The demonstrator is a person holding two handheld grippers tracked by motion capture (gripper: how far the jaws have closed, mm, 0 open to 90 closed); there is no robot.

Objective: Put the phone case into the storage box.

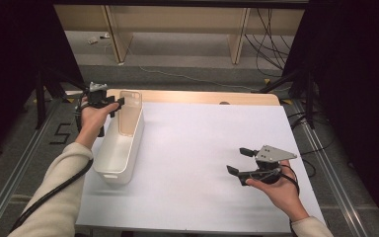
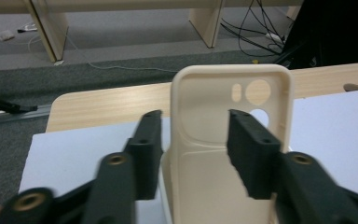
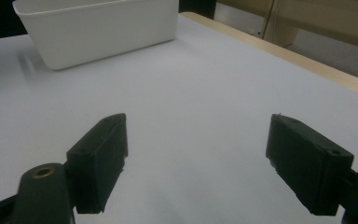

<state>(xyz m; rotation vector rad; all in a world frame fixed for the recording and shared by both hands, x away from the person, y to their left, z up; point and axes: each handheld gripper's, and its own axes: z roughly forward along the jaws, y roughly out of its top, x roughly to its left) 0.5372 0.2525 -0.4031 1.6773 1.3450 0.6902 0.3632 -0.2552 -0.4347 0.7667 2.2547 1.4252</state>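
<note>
Left gripper (image 1: 114, 103) sits by the table's far left corner with its jaws spread, one on each side of a cream phone case (image 2: 223, 140) standing upright in the far end of the white bin (image 1: 109, 163); can't tell if they're touching it. Right gripper (image 1: 240, 161) hangs wide open, holding nothing, over the white mat (image 1: 192, 148) near the right edge.

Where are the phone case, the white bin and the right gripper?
phone case (image 2: 205, 98): left gripper view, inner back panel.
white bin (image 1: 113, 170): high view, near end wall.
right gripper (image 1: 237, 161): high view, gap between its open jaws.
</note>
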